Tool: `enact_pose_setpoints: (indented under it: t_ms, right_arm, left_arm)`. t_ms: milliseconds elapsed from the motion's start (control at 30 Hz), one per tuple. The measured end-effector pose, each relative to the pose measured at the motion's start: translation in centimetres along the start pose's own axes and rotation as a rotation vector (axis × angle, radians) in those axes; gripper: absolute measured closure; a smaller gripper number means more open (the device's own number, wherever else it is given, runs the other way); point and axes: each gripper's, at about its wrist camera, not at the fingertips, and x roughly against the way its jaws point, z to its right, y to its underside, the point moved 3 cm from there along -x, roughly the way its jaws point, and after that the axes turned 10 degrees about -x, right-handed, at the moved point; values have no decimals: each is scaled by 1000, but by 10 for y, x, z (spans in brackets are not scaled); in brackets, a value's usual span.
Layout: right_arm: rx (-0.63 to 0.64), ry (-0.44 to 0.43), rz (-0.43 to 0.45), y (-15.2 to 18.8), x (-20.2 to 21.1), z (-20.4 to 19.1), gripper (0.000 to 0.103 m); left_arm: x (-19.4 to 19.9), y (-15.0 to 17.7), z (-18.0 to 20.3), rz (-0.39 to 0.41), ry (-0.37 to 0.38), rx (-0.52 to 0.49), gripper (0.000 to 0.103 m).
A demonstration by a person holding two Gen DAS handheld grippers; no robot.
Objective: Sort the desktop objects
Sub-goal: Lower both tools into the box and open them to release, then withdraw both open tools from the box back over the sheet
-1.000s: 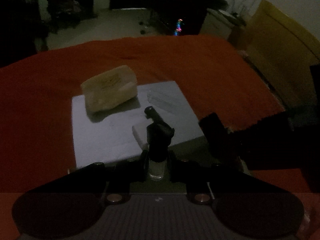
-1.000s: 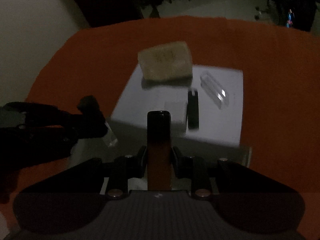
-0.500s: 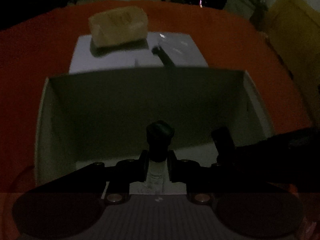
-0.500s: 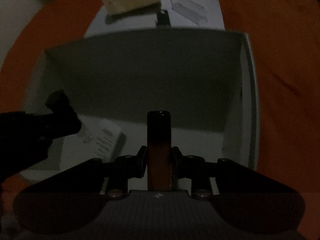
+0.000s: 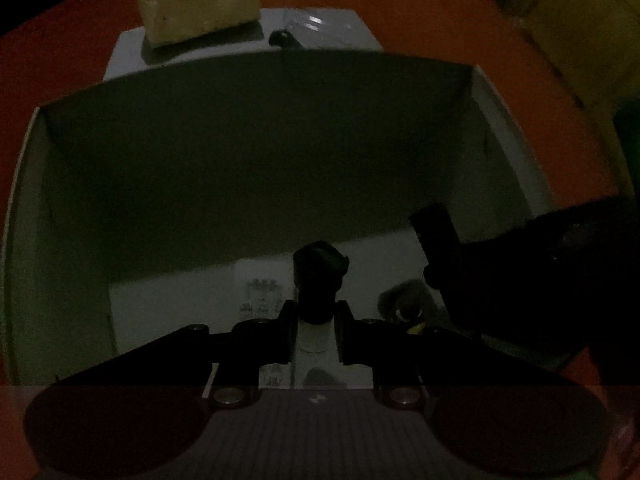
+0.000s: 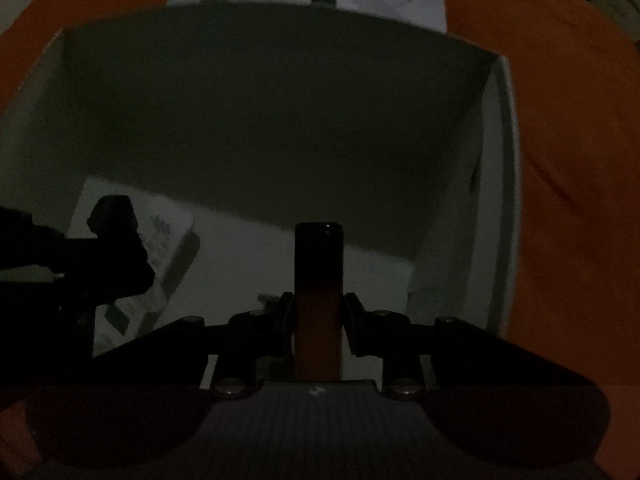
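A red worktop [image 5: 440,8] is carrying one open white box [image 5: 500,128], with one white sheet [image 5: 124,48] lying beyond it. On the sheet one tan block [image 5: 196,0], one clear case [image 5: 316,24] and one dark clip [image 5: 282,38] are sitting. Inside the box, one printed card [image 6: 168,236] is lying flat. The left gripper [image 5: 318,320] is hanging over the box, fingers narrowed onto one black-capped bottle [image 5: 320,280]. The right gripper [image 6: 318,320] is clamping one dark tube [image 6: 319,280] there too.

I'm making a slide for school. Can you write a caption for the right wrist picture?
Right gripper holds a dark tube inside the white box.
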Motion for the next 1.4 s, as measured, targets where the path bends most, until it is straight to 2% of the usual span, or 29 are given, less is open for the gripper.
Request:
enact_pose_setpoints:
  t_ms: [233, 400, 467, 600, 800, 833, 900, 967, 1100, 1233, 1333, 1400]
  right_arm:
    - [32, 24, -35, 11, -11, -1, 75]
    - [112, 80, -11, 19, -15, -9, 75]
    - [113, 88, -32, 19, -23, -13, 75]
    - [130, 114, -21, 23, -24, -14, 75]
    - [108, 94, -15, 17, -20, -11, 73]
    - [99, 84, -14, 16, -18, -10, 73]
    - [70, 46, -15, 8, -8, -7, 73]
    - [36, -3, 6, -4, 10, -3, 73]
    - [20, -81, 99, -39, 56, 0, 73]
    - [-15, -167, 144, -80, 90, 9, 73]
    - [-2, -209, 172, -112, 102, 17, 73]
    - [4, -211, 186, -132, 104, 23, 73]
  left_arm:
    - [-19, 11, 2, -64, -9, 0, 87]
    - [-27, 20, 0, -91, -15, 8, 87]
    - [-29, 22, 0, -98, -19, 5, 87]
    - [-28, 25, 1, -107, -24, 7, 87]
    - [-24, 24, 4, -105, -30, 4, 86]
    - [-23, 24, 3, -104, -28, 6, 85]
    - [-15, 21, 0, -91, -17, 13, 74]
    - [-1, 15, -4, -59, -3, 16, 64]
    - [37, -12, -19, 39, 68, 56, 64]
    - [68, -52, -46, 130, 71, 75, 63]
    - [73, -88, -71, 148, 57, 76, 60]
    - [66, -109, -79, 134, 34, 23, 59]
